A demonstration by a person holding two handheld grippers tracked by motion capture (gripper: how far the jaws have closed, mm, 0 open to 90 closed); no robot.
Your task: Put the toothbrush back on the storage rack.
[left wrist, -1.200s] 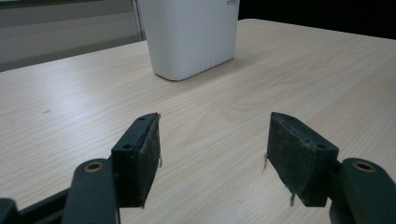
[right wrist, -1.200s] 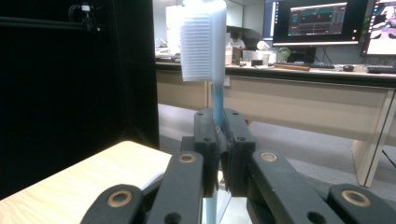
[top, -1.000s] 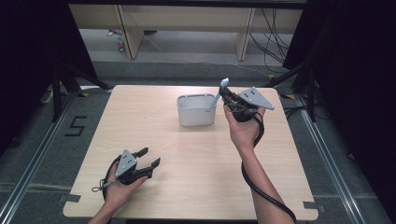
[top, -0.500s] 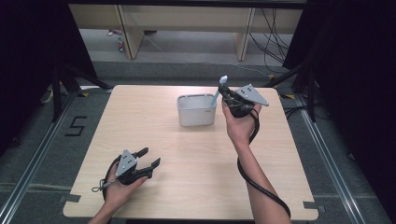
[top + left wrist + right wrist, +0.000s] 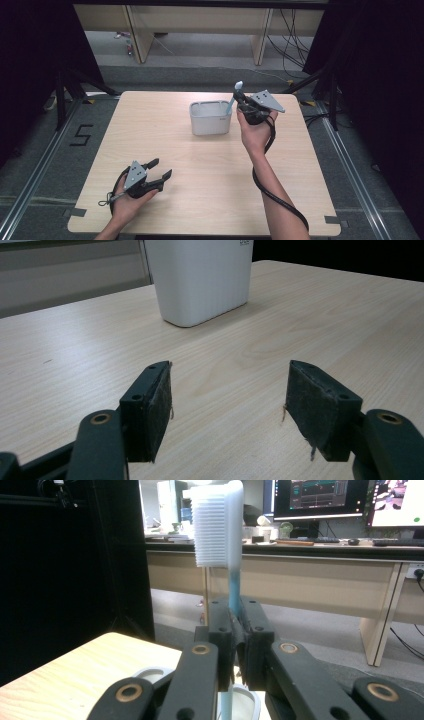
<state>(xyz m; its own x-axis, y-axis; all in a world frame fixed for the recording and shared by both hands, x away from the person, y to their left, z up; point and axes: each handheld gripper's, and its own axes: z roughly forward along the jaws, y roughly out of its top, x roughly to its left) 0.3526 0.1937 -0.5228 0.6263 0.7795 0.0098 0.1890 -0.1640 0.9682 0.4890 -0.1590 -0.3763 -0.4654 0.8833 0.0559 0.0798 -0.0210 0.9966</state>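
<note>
Pale-blue toothbrush [image 5: 227, 555] clamped by its handle between the closed jaws of the right gripper [image 5: 243, 102], held upright above the near-right rim of the white container [image 5: 210, 117]. Bristled head up, bristles facing left in the right gripper view; long axis close to vertical, leaning slightly in the high view, lower handle end dipping toward the container's mouth just below the jaws. Probably mid-way through standing the brush in that container, or lifting it out; cannot tell which. For a clean placement: keep the handle vertical, centre the lower end over the opening, descend straight, release only once the tip rests inside, so the light container is not nudged or tipped. Left gripper [image 5: 150, 176] resting low on the wooden bench [image 5: 200, 165], well apart from the other, jaws spread wide and empty, container straight ahead of them beyond bare wood.
</note>
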